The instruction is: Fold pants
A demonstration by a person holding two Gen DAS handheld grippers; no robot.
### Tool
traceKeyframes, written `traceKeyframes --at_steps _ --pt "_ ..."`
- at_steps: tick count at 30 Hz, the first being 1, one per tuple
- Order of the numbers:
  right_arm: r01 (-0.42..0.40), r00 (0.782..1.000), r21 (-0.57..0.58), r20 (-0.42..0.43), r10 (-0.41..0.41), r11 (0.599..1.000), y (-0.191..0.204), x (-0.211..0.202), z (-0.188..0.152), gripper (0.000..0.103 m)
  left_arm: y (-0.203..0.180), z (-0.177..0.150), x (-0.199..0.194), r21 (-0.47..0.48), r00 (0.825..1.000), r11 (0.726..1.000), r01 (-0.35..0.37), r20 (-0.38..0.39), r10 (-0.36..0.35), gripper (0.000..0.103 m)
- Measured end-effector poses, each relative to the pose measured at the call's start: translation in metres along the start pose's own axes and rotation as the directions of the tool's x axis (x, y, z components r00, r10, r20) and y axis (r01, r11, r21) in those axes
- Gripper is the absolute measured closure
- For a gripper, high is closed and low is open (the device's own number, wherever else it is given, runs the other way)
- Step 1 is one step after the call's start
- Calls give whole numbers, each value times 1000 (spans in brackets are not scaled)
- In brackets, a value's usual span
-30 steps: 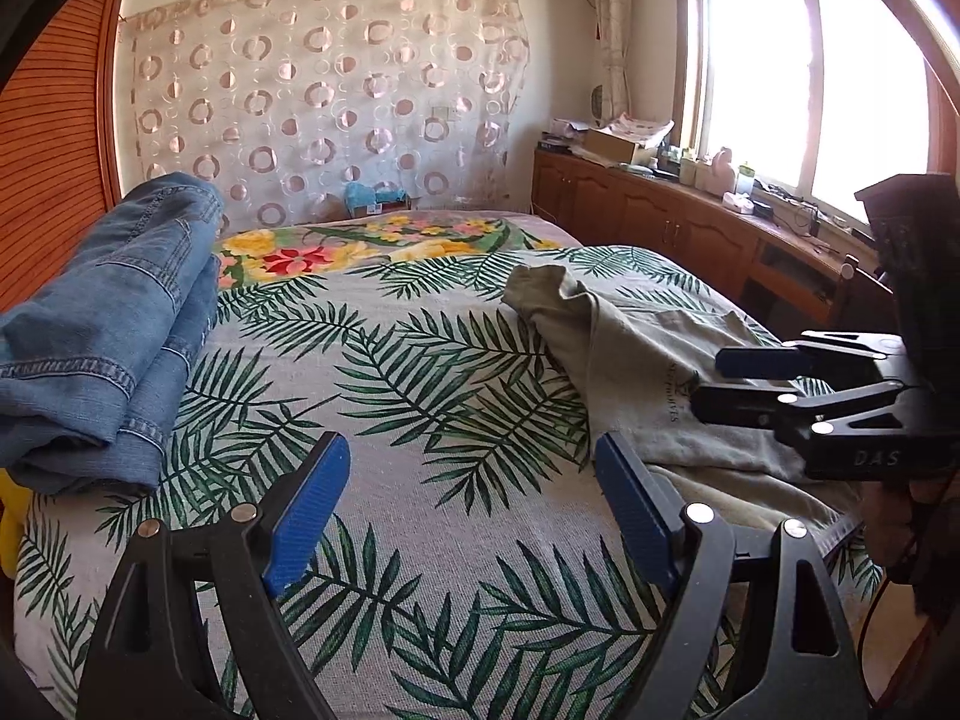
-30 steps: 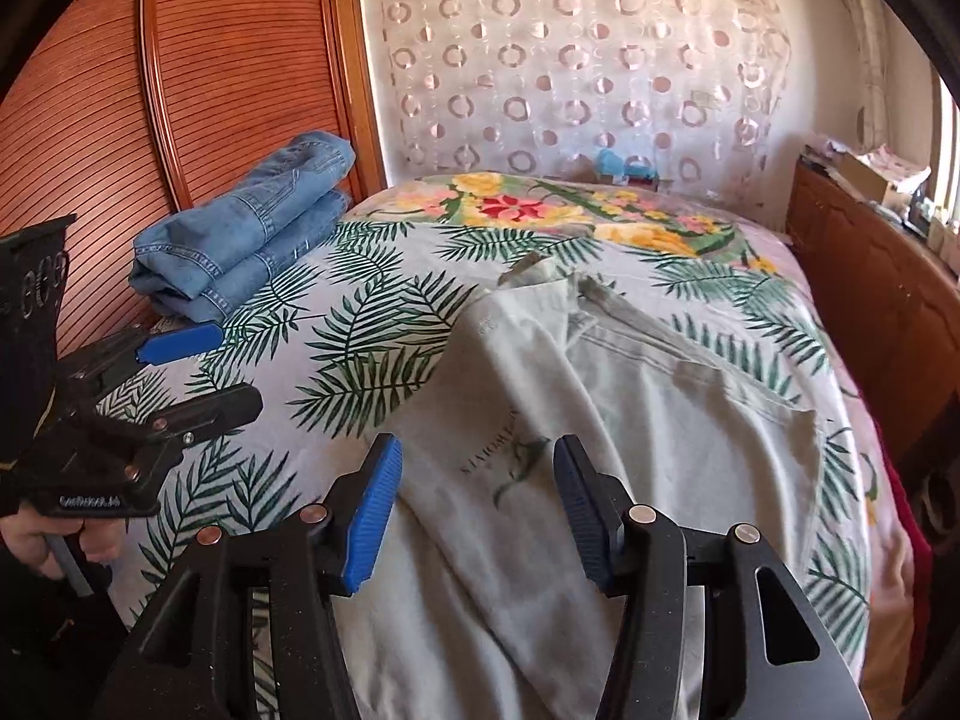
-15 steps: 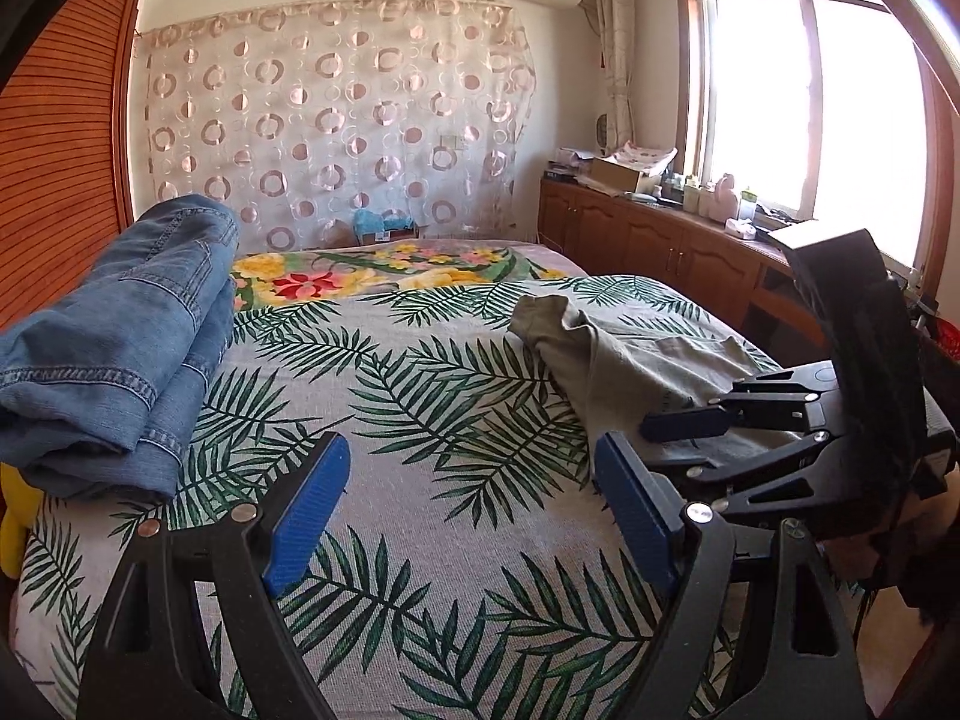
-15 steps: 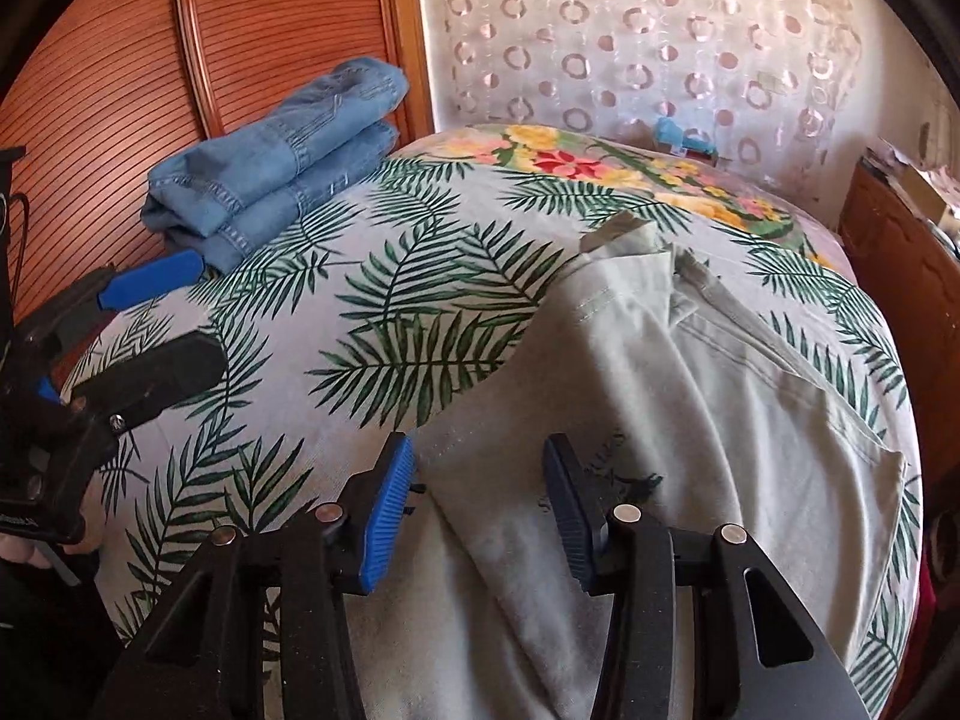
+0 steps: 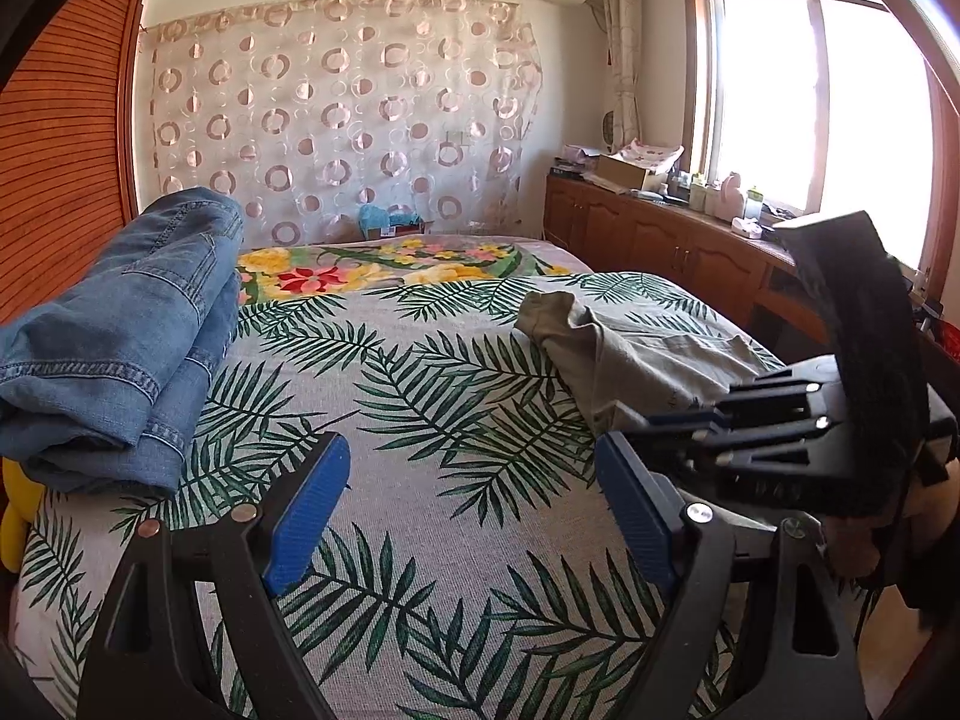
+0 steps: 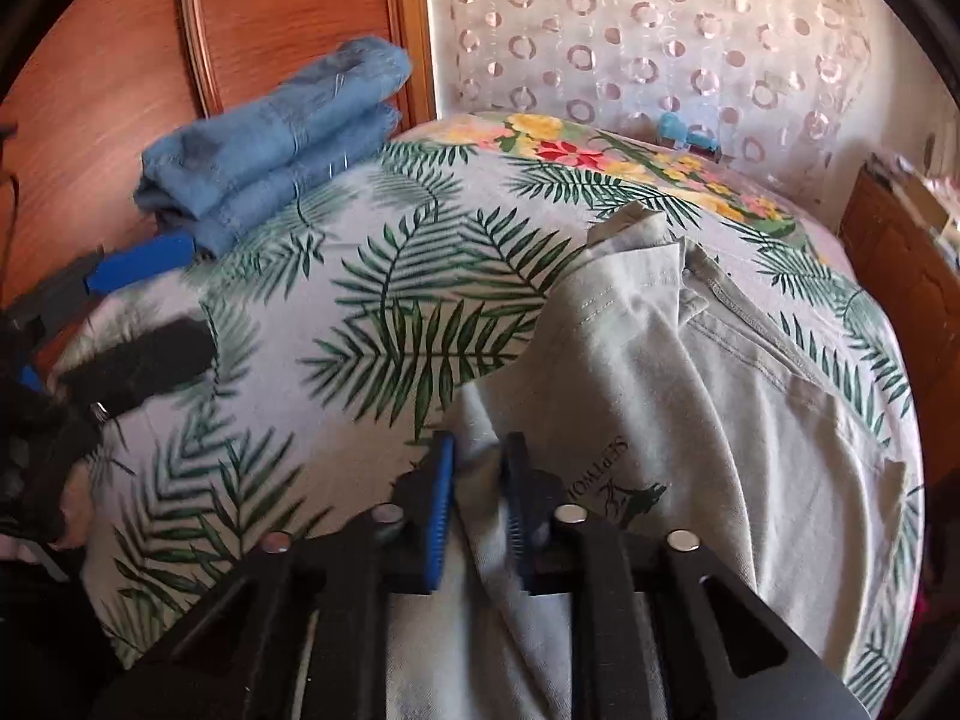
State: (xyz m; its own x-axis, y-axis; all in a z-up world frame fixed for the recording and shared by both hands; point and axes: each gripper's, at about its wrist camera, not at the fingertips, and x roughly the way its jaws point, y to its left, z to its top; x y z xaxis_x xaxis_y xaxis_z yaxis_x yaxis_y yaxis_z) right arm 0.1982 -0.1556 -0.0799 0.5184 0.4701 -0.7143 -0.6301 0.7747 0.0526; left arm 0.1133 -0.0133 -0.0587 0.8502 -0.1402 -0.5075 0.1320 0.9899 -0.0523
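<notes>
Since a second ago, my right gripper (image 6: 477,498) has dropped onto the near edge of the grey-green pants (image 6: 690,396) and its jaws have just been closing; they now pinch a ridge of that cloth between the blue pads. Going left to right across the bed (image 5: 456,540): the folded jeans (image 5: 126,330) sit stacked at the far left by the wooden wardrobe (image 5: 60,150), finished as far as I can judge. My left gripper (image 5: 474,498) hovers over the bare leaf-print cover, jaws wide apart, holding nothing. Right of centre, the pants lie rumpled and loosely bunched, one end pointing toward the flowered pillow end, no clean fold in them yet. So this pair is only at the first grab: spreading flat, doubling the legs and folding over all look still ahead.
</notes>
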Motion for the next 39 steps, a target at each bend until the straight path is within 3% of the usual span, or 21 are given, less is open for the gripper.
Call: traceKeyframes --at_steps 1,12,15,27,35,39 --pt "-22 999 11 24 22 1000 -3 -3 0 94 0 0 0 0 1000 1000 -1 -2 1 19" --pt "31 993 46 108 -35 998 -19 -37 3 97 -4 -1 3 32 1000 999 -7 -10 7 19" --pt "65 991 56 116 -71 996 -31 -49 4 97 -12 -1 9 41 998 999 31 -50 -29 19" --pt "180 975 93 115 -190 979 -63 -67 7 97 -59 7 50 90 968 983 160 -210 -138 19" --pt "247 964 104 70 -255 963 -80 -51 11 97 -78 -4 65 129 944 976 177 -302 -131 19" --pt "290 953 101 64 -297 952 -86 -42 10 97 -80 -5 64 129 941 975 178 -311 -131 19"
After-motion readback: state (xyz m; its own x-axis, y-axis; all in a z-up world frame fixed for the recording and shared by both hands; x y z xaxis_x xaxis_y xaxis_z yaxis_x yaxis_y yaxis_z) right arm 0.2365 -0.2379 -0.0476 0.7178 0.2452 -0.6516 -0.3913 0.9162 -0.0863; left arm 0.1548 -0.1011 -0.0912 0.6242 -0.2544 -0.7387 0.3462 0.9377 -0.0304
